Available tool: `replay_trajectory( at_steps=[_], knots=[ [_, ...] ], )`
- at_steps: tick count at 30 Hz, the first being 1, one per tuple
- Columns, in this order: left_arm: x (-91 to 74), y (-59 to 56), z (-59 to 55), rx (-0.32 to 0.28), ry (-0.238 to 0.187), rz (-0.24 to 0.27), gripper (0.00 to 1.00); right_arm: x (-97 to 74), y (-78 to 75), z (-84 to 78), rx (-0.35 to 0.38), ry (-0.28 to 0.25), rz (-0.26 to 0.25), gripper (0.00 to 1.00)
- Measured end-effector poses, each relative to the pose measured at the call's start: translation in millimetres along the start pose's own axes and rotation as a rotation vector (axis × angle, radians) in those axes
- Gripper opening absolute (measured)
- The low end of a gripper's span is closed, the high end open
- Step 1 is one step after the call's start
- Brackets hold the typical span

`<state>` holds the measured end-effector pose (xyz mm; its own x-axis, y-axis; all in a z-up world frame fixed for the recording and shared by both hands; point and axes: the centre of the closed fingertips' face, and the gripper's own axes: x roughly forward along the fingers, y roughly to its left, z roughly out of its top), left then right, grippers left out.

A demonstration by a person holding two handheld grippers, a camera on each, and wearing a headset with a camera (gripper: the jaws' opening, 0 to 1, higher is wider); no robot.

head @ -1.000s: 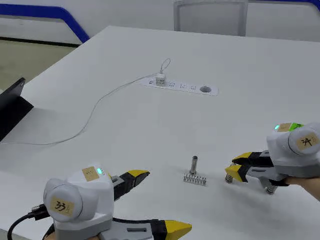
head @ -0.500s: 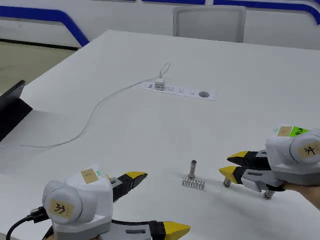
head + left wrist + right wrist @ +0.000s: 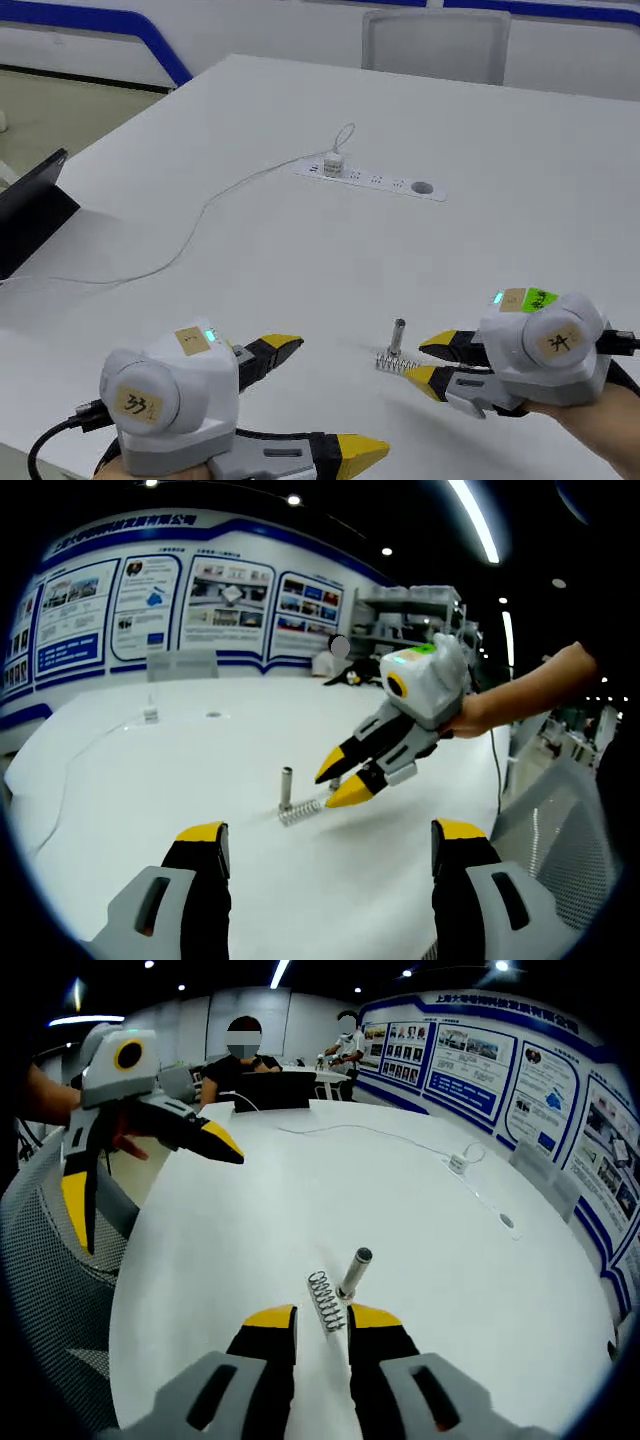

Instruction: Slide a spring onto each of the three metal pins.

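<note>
- The spring [image 3: 326,1301] lies flat on the table [image 3: 300,250], with its far end just beside the upright pin [image 3: 353,1272].
- The right gripper [image 3: 322,1318] is the nearer one. Its jaws are narrowly parted and nothing is clamped.
- The spring's long axis runs nearly in line with those jaws, directly ahead.
- The left gripper [image 3: 330,832] is held wide open and empty, well apart.
- In the right gripper view the spring's near end is seen at the jaw gap. Contact cannot be judged from the head view.

Yellow tips, black shanks: left tongs [image 3: 340,397], right tongs [image 3: 417,360]. Silver spring [image 3: 395,364]; dull grey pin [image 3: 399,335]. White table [image 3: 300,240].
</note>
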<state>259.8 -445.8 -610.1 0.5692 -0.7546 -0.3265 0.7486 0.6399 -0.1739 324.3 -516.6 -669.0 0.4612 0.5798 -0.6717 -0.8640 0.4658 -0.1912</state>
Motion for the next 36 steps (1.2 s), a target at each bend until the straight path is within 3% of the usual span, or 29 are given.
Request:
replay_trajectory(
  at_steps=[5, 12, 15, 24, 33, 36],
  knots=[
    [-2.1, 4.1, 3.4, -0.01, -0.021, 0.013, 0.85, 10.5, -2.8, -4.4, 0.055, 0.013, 0.01, 0.21],
    [-1.5, 3.5, 0.9, -0.014, -0.014, 0.007, 0.84, 21.4, -2.6, -3.1, 0.09, 0.014, 0.023, 0.2],
    [-1.5, 2.3, 0.5, -0.012, -0.01, 0.003, 0.84, 26.7, -1.3, -8.1, 0.092, 0.043, 0.028, 0.19],
    [-3.0, 8.2, 3.0, -0.034, -0.025, 0.021, 0.83, 28.9, 3.3, -15.6, 0.119, 0.068, 0.053, 0.14],
    [-3.1, 7.7, 3.1, -0.037, -0.025, 0.017, 0.82, 28.9, 6.2, -13.8, 0.188, 0.048, 0.066, 0.11],
    [-2.8, 6.9, 2.3, -0.035, -0.02, 0.015, 0.82, 27.9, 8.3, -13.5, 0.164, 0.056, 0.059, 0.11]
  ],
)
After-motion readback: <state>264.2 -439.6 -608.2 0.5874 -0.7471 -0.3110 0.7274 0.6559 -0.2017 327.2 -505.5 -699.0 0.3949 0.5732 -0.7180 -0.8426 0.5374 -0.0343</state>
